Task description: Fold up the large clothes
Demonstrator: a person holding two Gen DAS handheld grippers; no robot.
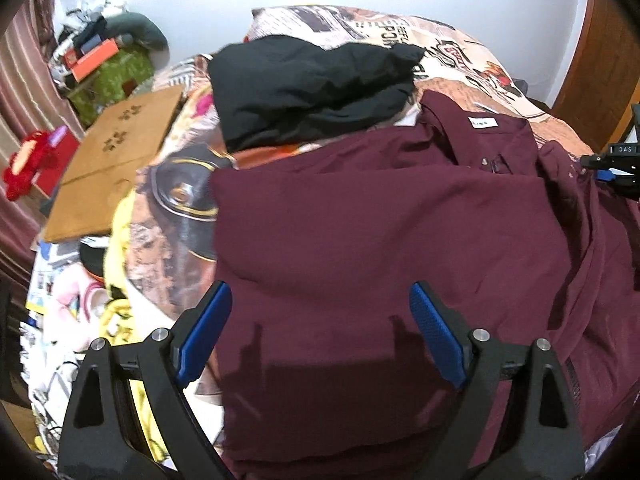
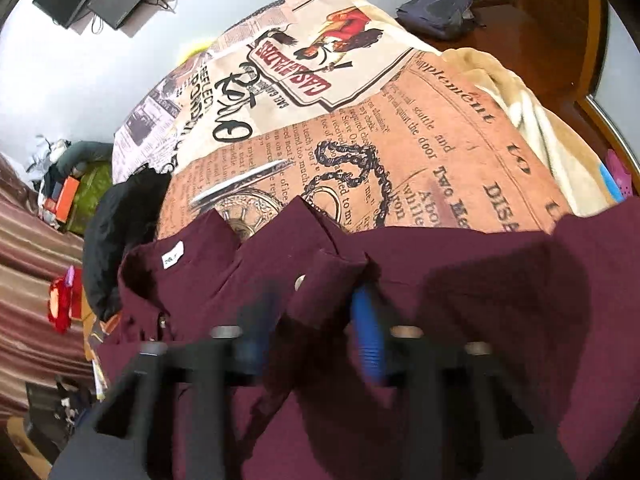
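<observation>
Left wrist view: a maroon shirt [image 1: 380, 220] lies spread over a bed covered by a printed bedspread [image 1: 460, 52] styled like old newspaper pages. A small white neck label [image 1: 483, 123] sits inside the shirt's collar; its print is too small to read. Beyond the shirt lies a crumpled black garment [image 1: 308, 92], and left of the bed a flat cardboard box [image 1: 116, 160] bears dark stamped marks that cannot be read. The left gripper [image 1: 320, 300] hangs above the near part of the shirt with its blue pads [image 1: 204, 332] spread wide and nothing between them; the cloth lies flat below. At the far right edge, part of the right gripper [image 1: 612, 168] shows the letters "DAS" on its black body.

Right wrist view: the bedspread [image 2: 360, 120] carries readable words, upside down or sideways from here: "GAS", "Retro", "supplement", "Two", "scuttle and", "the door". The same white label [image 2: 172, 258] shows at the collar, again illegible. The right gripper [image 2: 316, 300] is blurred by motion. Its blue fingers [image 2: 368, 332] stand close together on either side of a raised fold of the maroon shirt [image 2: 480, 280] near the collar. The blur hides whether the pads actually press the cloth, so I cannot tell if the fold is grasped.
</observation>
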